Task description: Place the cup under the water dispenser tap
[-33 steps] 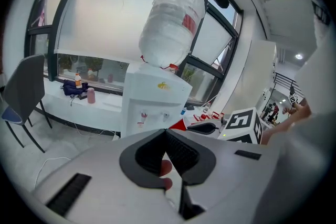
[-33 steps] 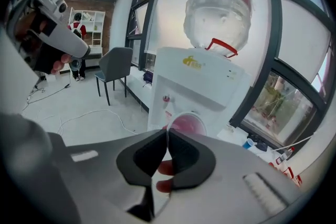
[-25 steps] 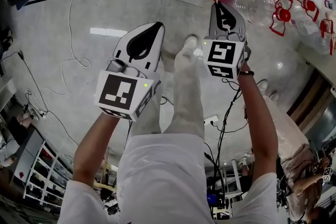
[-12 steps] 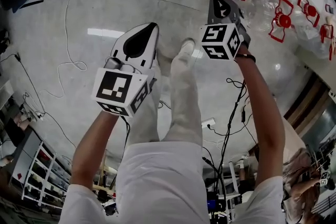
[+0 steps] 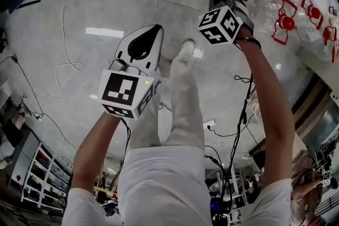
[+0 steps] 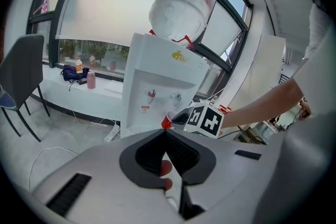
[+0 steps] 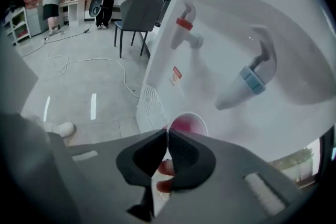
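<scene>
Cup [image 7: 187, 124], rim pinched by the right gripper [image 7: 167, 132], hangs low in the dispenser [image 7: 294, 113] recess near the blue tap [image 7: 245, 84]; bottle [image 6: 184, 0] on top shows only in left gripper view. Left gripper [image 6: 165, 132] is closed, empty.

Daylight pours through the windows [image 6: 105, 13] in the left gripper view, bleaching them white; the glossy floor [image 5: 100, 32] carries bright rectangular glare in the head view; all three views bow strongly at the edges, with dark, vignetted corners; the water dispenser [image 7: 252, 34] front looks soft and hazy up close.
</scene>
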`<state>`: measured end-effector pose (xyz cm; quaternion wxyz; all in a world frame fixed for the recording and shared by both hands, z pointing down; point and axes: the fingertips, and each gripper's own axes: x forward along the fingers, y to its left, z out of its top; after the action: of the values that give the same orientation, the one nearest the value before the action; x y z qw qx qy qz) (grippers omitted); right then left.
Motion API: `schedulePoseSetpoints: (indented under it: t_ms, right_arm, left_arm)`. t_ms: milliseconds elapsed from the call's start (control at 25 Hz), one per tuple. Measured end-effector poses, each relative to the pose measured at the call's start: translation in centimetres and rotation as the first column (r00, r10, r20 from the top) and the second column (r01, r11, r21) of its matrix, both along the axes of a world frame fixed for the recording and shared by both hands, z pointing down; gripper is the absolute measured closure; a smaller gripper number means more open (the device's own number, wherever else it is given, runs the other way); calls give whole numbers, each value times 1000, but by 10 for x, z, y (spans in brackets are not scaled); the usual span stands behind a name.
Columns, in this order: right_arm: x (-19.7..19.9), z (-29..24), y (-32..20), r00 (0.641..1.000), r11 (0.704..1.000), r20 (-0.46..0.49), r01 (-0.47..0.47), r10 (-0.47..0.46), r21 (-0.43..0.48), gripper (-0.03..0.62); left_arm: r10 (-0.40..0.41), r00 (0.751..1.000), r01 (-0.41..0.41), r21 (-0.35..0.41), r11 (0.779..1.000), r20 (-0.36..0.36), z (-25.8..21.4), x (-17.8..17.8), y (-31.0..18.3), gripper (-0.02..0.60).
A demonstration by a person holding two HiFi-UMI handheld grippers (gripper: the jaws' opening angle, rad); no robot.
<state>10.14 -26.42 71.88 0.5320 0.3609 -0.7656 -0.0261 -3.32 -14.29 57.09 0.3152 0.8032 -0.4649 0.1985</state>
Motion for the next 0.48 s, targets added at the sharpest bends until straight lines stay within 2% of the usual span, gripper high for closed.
schedulePoseSetpoints:
  t_ms: [200,480]
  right_arm:
    - [1,17,-8,995,998,-70,64,-65,-23,571]
    - [-1,32,-8,992,994,-81,96,-101,-56,571]
  left_arm:
    - [14,1000,-14,6,1000,9,1,7,5,575]
    - [30,1000,-30,3,1000,3,6,15,10,575]
